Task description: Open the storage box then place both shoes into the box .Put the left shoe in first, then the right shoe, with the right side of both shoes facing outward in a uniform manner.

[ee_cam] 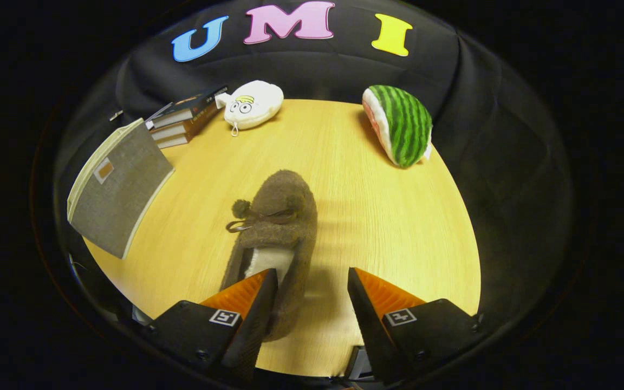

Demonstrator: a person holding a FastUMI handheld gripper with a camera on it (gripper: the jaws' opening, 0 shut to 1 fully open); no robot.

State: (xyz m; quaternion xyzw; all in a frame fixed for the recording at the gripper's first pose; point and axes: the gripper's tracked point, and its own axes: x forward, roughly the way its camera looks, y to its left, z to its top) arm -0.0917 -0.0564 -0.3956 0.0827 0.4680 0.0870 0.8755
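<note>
A brown fuzzy shoe (277, 227) with a pompom lace and a pale lining lies on the wooden table (388, 216), toe pointing away from me. My gripper (312, 276) is open over its heel end. One finger (247, 292) sits above the shoe's opening, the other finger (382, 295) is over bare table to the right, and the shoe's right wall lies between them. Neither finger visibly presses on the shoe. The grey fabric storage box (117, 189) with a cream rim stands at the table's left edge, beyond the fingers to the left.
A stack of books (182, 116) lies at the back left behind the box. A white plush toy (252, 104) sits at the back middle. A watermelon-slice plush (401, 124) rests at the back right near the table's edge.
</note>
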